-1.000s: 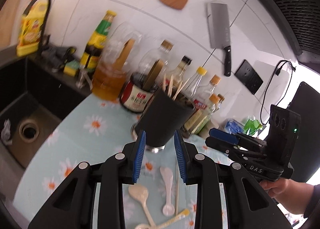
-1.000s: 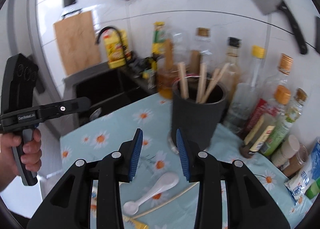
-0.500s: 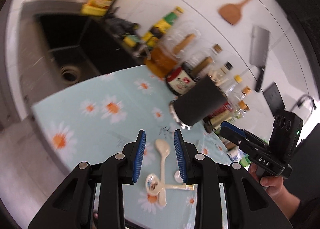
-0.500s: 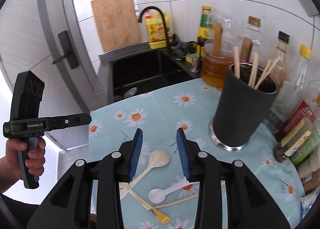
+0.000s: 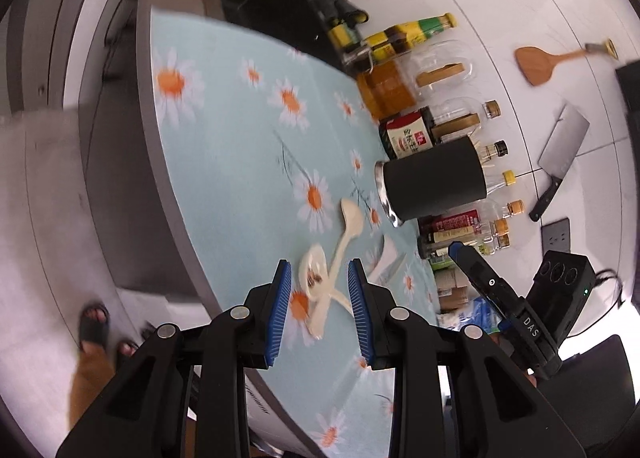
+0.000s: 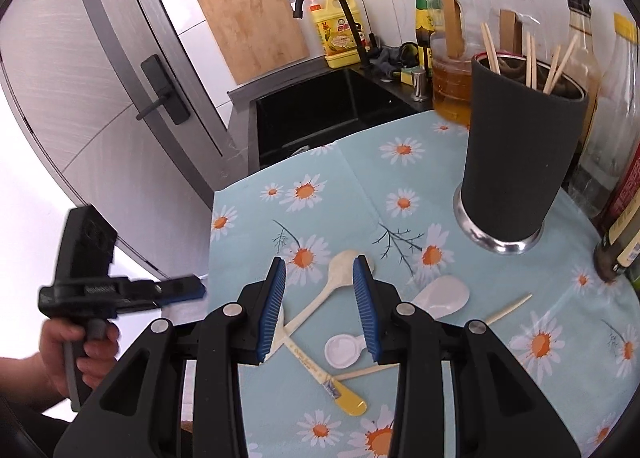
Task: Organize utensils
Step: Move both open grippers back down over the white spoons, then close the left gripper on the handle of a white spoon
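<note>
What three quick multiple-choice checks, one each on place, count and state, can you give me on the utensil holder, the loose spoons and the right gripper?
1. Where do the loose spoons lie?
A. on the daisy-print cloth, in front of the dark utensil holder
B. inside the sink
C. on the wooden cutting board

2. How many spoon bowls show on the cloth in the right wrist view?
A. one
B. three
C. six

3. What is the right gripper doing?
A. clamping a spoon
B. open above the spoons, holding nothing
C. gripping the holder

Answers: 1 A, the spoons rest on the cloth short of the holder. 2 B, one beige and two white bowls show. 3 B, the right gripper has nothing between its blue pads.
</note>
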{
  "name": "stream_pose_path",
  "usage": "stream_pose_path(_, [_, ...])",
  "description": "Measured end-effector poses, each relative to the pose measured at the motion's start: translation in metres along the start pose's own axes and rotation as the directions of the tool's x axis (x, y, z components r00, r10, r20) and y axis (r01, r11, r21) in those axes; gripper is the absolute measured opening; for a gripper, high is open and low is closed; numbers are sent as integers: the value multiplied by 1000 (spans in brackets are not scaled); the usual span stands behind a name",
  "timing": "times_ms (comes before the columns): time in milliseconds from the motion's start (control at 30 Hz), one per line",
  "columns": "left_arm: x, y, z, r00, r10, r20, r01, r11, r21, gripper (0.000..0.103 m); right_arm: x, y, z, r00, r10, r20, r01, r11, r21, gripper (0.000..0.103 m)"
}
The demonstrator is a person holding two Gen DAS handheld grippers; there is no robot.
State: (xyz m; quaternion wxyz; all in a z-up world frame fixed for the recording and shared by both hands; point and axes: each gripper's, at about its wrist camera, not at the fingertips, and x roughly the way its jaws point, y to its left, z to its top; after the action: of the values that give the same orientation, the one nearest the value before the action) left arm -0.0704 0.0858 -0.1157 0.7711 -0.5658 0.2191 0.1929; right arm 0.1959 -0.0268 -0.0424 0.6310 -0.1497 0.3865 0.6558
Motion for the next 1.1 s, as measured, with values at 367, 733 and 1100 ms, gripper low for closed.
stream_pose_path(367, [31,-8,-13,997,74,18,-73,996,-51,28,-4,-39,-24,998,59,-24,-57,995,84,37])
stream_pose_path(733, [50,-11,-13,986,155,53,-149,984,-99,27,0,-98,-45,990,133,-51,-115,958,261,37])
stream_pose_path(1100, [53,-13,-16,971,227,72,-224,974,-42,4,20,-119,-49,971,229,-62,-178,877,446,37])
